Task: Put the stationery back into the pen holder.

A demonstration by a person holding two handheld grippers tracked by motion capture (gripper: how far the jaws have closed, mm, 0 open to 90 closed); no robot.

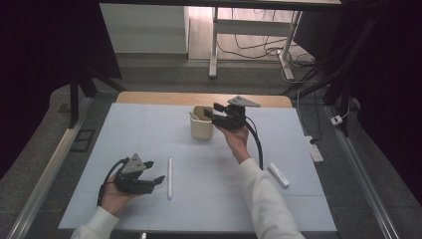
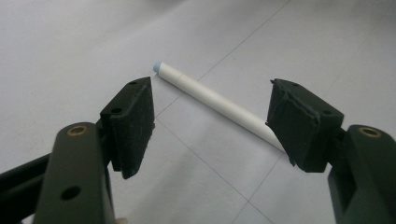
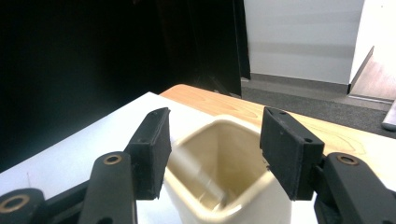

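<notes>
A white pen (image 1: 169, 178) with a pale blue tip lies on the light blue mat (image 1: 149, 129). My left gripper (image 1: 155, 172) rests just left of it, open. In the left gripper view the pen (image 2: 215, 100) lies across the gap beyond the left gripper (image 2: 212, 126), untouched by the pads. A cream square cup (image 1: 201, 127) stands near the mat's far edge. My right gripper (image 1: 209, 110) hovers over its rim, open and empty. In the right gripper view the cup (image 3: 252, 200) sits below the right gripper (image 3: 215, 135), with a blurred white stick (image 3: 201, 179) leaning inside.
Another white marker (image 1: 278, 174) lies on the mat to the right, beside the right forearm. A strip of wooden tabletop (image 1: 149, 97) shows beyond the mat's far edge. Desk legs and cables (image 1: 249, 45) stand on the floor behind.
</notes>
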